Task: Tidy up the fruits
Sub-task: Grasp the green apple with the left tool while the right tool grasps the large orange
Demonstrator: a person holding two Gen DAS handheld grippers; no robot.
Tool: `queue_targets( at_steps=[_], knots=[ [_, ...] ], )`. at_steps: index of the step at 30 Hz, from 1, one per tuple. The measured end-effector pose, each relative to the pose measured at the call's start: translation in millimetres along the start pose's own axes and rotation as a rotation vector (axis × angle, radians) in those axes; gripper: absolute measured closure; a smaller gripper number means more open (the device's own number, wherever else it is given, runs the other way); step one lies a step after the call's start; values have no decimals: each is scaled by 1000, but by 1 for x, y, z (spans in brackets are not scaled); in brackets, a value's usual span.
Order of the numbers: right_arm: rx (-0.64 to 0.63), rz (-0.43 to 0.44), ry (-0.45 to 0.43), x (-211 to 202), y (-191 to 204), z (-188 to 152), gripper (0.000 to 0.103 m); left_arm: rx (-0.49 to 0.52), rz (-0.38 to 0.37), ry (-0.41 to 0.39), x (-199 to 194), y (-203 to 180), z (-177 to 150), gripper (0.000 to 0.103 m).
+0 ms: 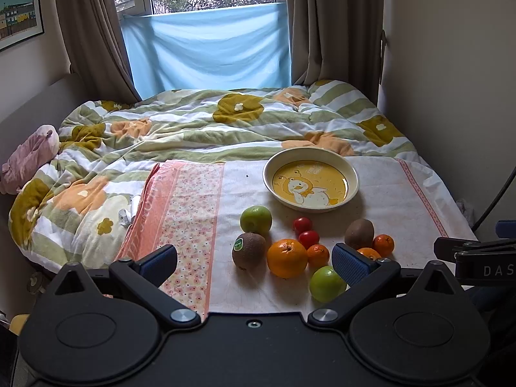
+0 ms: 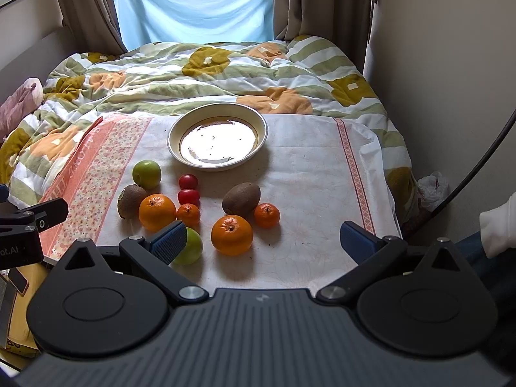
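Fruits lie loose on the cloth point(image 2: 306, 161) spread over the bed, all in a cluster in front of the empty plate point(image 2: 258, 122) — none is on it yet. Both grippers hang back at the near edge, the left gripper point(image 1: 254, 259) and the right gripper point(image 2: 262, 237) each with jaws spread wide and holding nothing.

The main hazard, as I judge it, is the ground itself: the cloth rests on a soft, rumpled quilt point(image 2: 200, 74), so a push from a finger may set round fruit rolling toward the near edge. The big orange point(image 2: 231, 234) and the green apple point(image 2: 190, 246) lie closest to that edge and would be first to go.

Crowding is the second risk. The left-hand orange point(image 2: 157, 212) touches or nearly touches a kiwi point(image 2: 130, 200) and a small mandarin point(image 2: 188, 215), so jaws closing on one may knock its neighbours away. The two tomatoes point(image 2: 188, 189) are small and soft — a hard squeeze could split them.

The plate is shallow and sits on the same soft base; fruit dropped in from a height might bounce out or tip it.
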State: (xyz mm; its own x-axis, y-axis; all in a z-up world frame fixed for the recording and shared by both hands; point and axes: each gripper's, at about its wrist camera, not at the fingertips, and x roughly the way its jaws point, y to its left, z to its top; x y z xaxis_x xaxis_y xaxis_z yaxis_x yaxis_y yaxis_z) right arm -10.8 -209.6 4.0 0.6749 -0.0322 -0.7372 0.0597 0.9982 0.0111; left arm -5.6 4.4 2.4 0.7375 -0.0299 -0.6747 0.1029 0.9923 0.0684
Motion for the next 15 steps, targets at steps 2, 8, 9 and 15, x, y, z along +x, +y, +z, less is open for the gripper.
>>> queue_targets(
  at_steps=[2,8,9,15],
  knots=[
    [0,0,-1,0,0,0,0,-1,-1,0,0,0,0,0],
    [4,-2,6,-1,0,0,0,5,-11,-4,-2,1,5,0],
    [10,1,7,-2,-1,1,0,9,-17,-3,-3,0,7,0],
    [40,8,13,-2,-5,3,0,42,-66,-8,2,3,10,0]
  ],
)
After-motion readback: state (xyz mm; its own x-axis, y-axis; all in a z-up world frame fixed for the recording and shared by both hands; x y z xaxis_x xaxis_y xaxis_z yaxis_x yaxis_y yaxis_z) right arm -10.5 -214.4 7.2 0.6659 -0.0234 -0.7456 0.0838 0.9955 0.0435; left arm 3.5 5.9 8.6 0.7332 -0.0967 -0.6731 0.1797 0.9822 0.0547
